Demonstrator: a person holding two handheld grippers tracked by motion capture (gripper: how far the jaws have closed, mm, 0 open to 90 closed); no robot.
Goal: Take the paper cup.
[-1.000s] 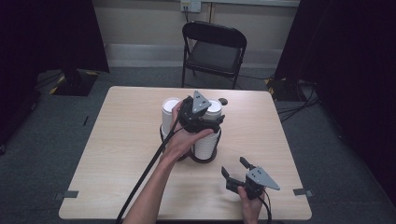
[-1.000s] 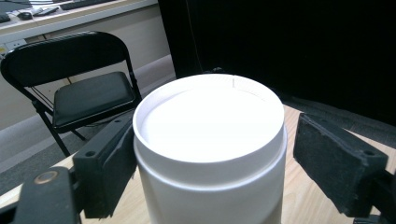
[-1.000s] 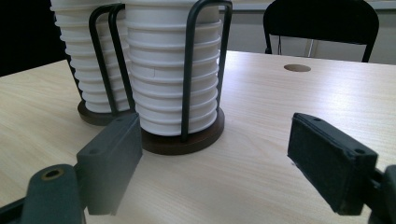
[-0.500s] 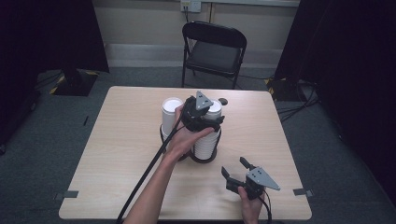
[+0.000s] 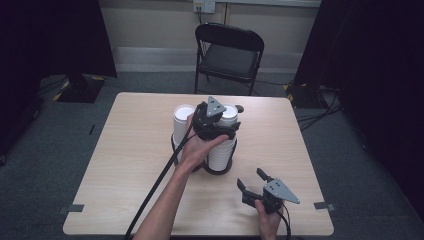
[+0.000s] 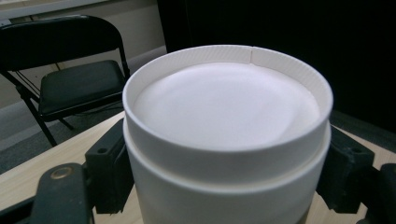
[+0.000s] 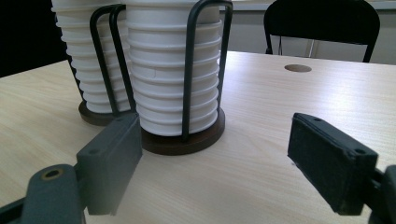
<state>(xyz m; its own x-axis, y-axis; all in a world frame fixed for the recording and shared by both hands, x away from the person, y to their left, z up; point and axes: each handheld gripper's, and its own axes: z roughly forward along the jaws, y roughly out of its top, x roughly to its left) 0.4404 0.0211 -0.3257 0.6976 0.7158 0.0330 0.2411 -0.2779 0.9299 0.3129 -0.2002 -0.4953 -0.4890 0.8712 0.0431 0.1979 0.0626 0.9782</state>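
Two stacks of upturned white paper cups stand mid-table in black wire holders on dark round bases: a left stack (image 5: 182, 119) and a right stack (image 5: 221, 150). My left gripper (image 5: 227, 124) is at the top of the right stack. In the left gripper view its jaws press both sides of the top cup (image 6: 226, 107). My right gripper (image 5: 251, 178) rests near the table's front right, open and empty. It faces the right stack (image 7: 163, 70) and its base (image 7: 177, 142), with the left stack (image 7: 77, 56) behind.
A black folding chair (image 5: 227, 55) stands beyond the table's far edge. A small round grommet (image 5: 240, 108) sits in the tabletop behind the stacks. The left gripper's cable (image 5: 155, 185) trails across the table toward the front edge.
My left gripper has edged slightly to the right at the top of the right stack. The right gripper has stayed still.
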